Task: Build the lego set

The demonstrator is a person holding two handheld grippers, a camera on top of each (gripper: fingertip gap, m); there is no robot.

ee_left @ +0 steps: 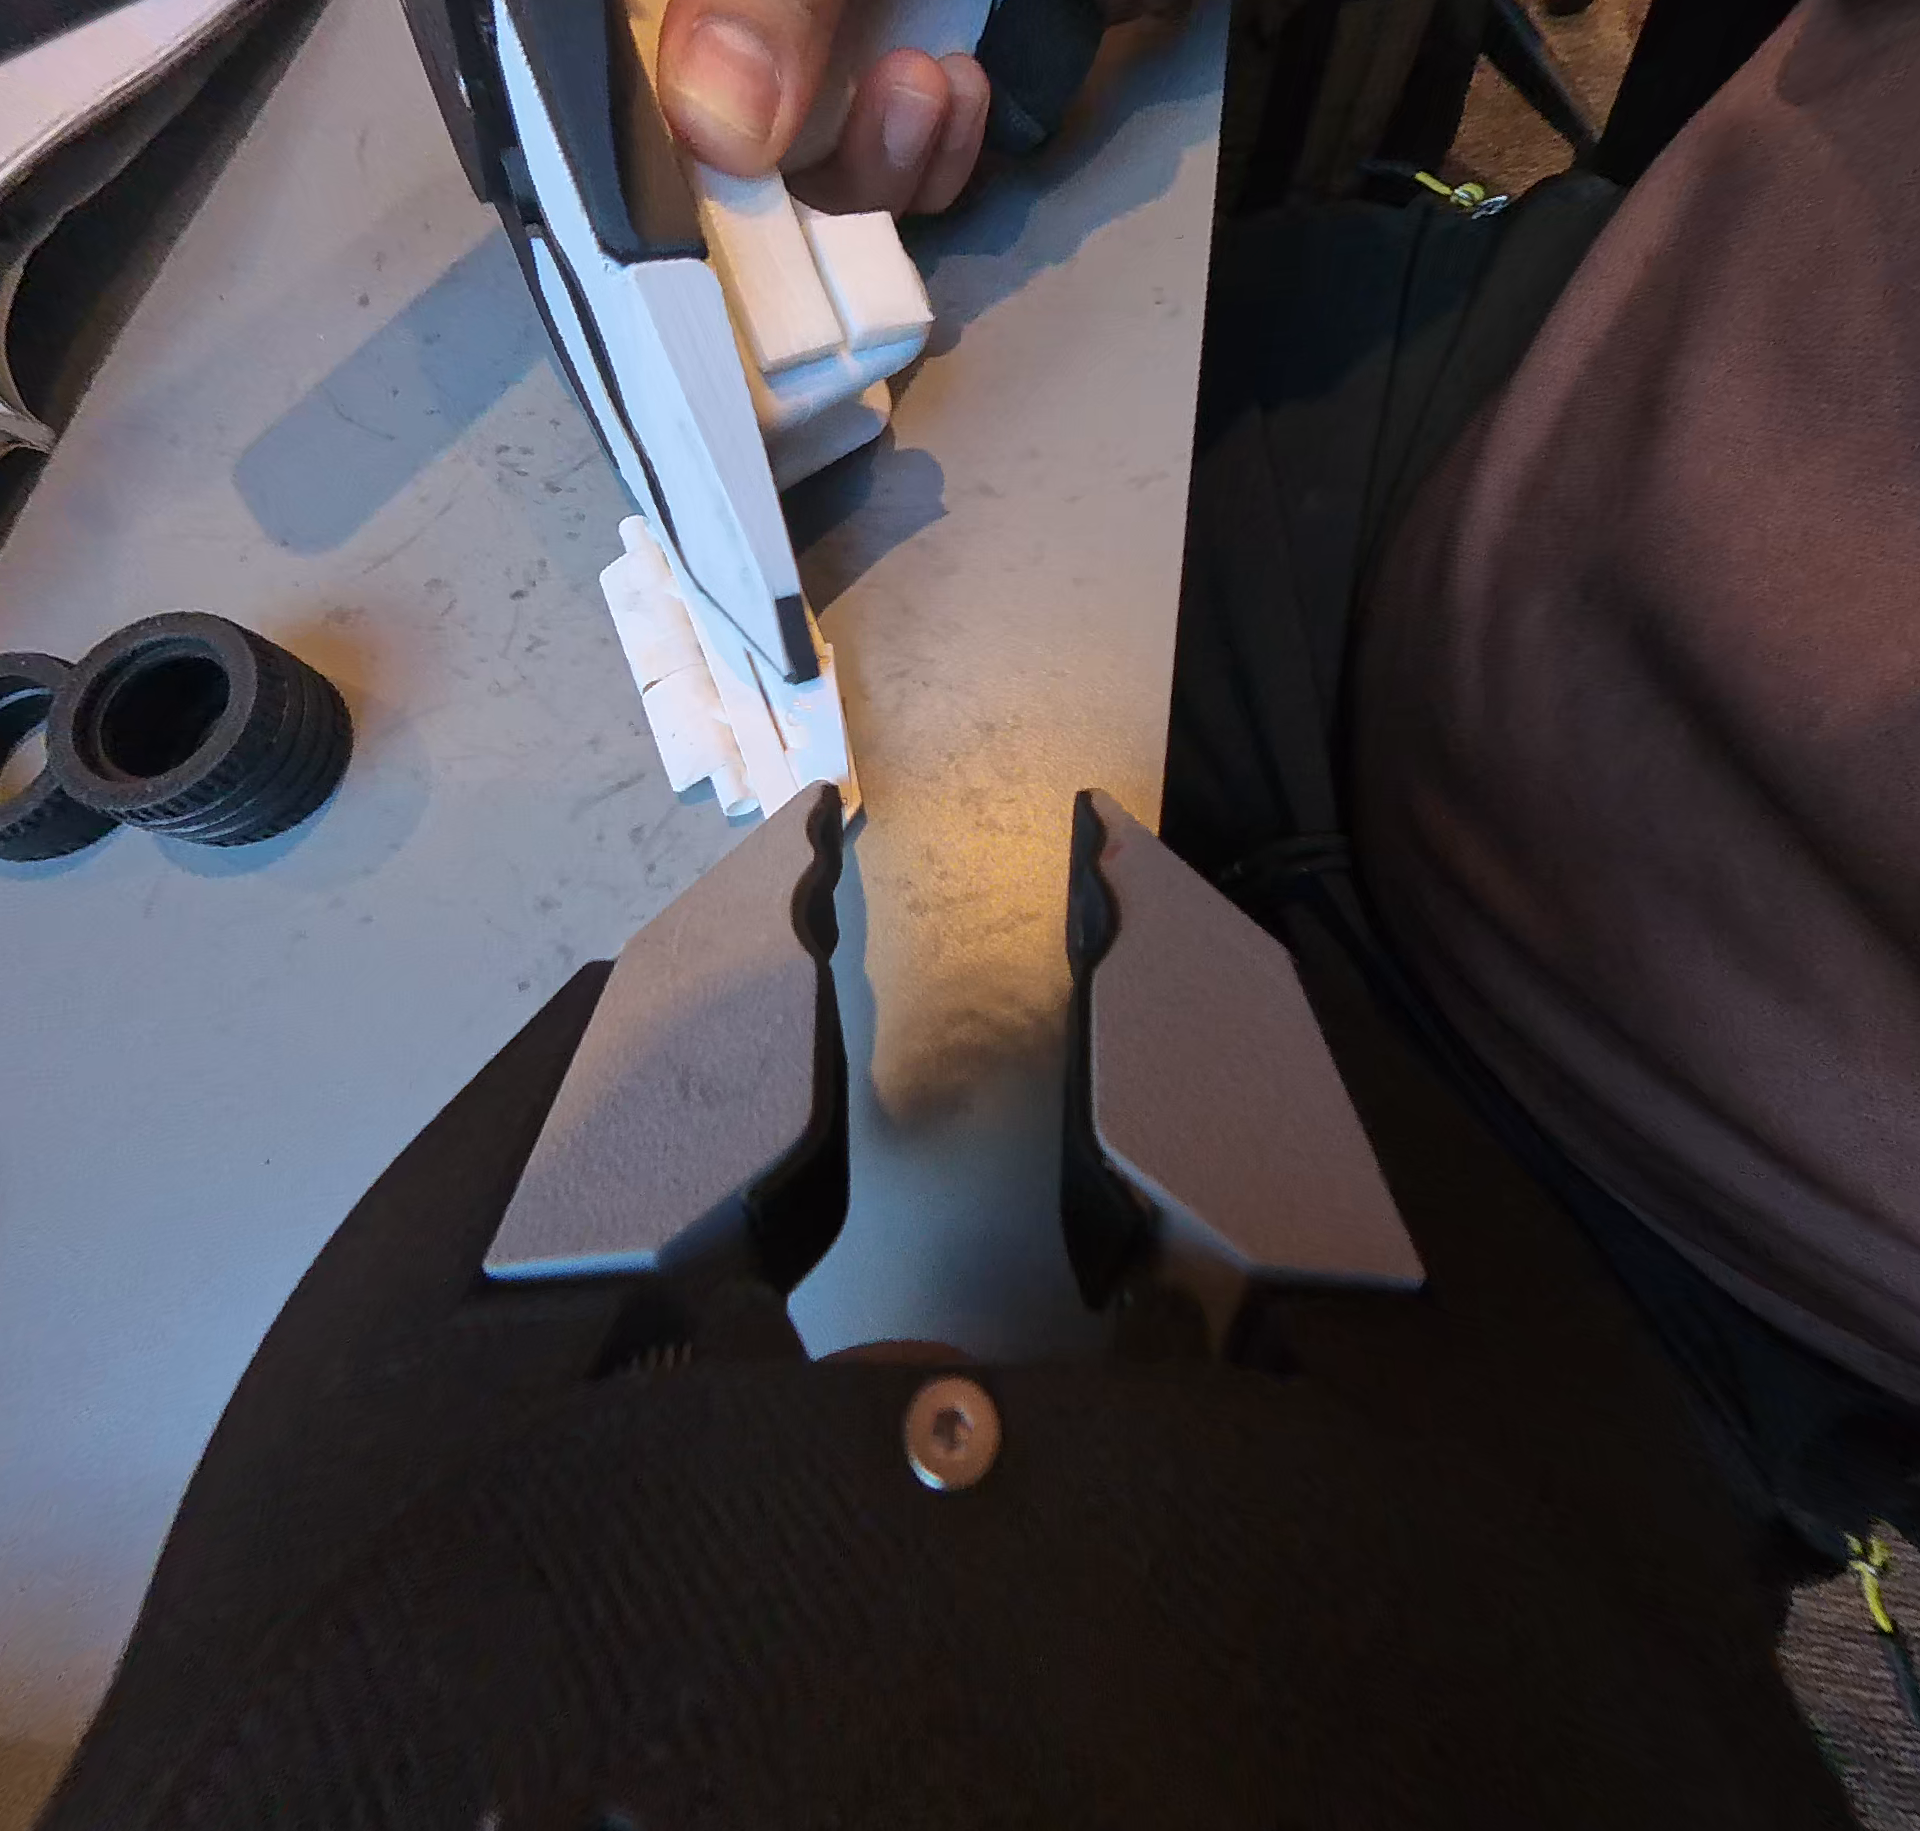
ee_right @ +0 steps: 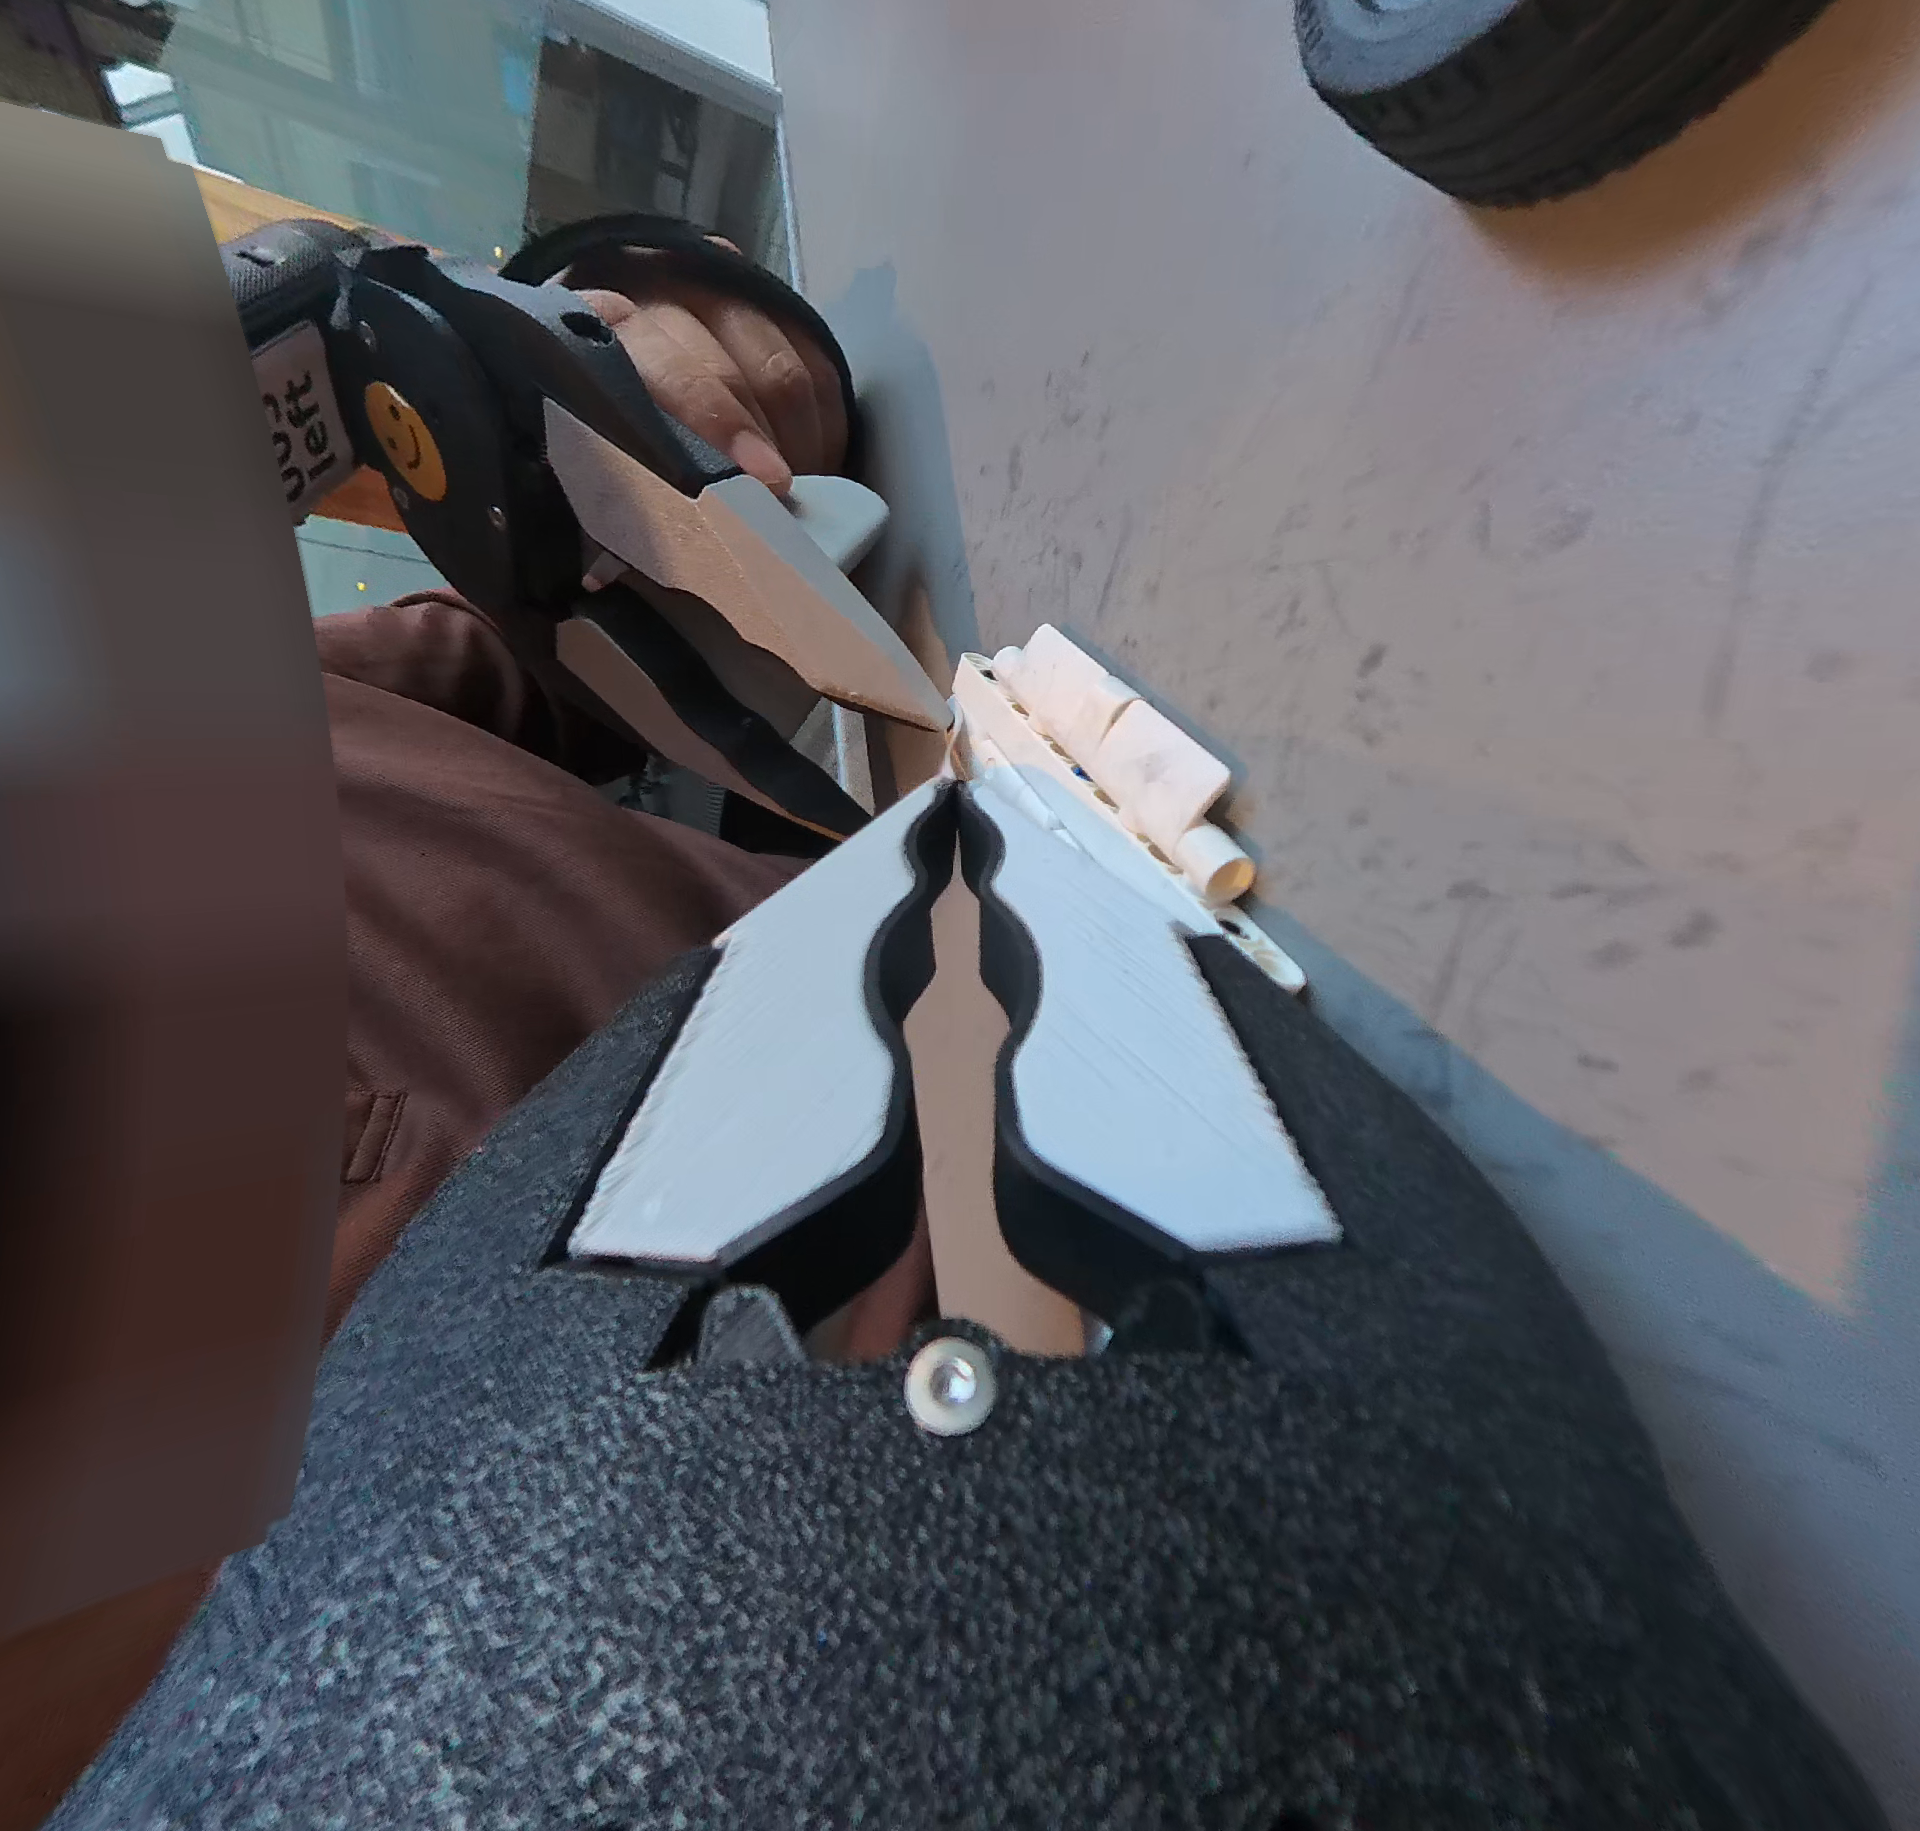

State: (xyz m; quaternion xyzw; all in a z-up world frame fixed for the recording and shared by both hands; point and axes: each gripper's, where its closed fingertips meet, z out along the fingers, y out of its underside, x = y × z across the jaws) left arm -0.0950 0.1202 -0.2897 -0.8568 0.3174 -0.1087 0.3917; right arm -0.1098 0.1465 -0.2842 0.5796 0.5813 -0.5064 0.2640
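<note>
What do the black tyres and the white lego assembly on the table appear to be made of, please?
Black tyres: probably rubber, matte, with fine ribbed treads and no shine. White lego assembly: apparently hard moulded plastic, smooth and slightly glossy, with crisp tube ends and pin holes.

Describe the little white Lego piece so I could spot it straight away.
Start at the grey table and follow its near edge. The white Lego assembly lies there, a slim beam carrying pale tubes, with the right gripper shut on it. Its neighbours, the tyres, are round and black.
</note>
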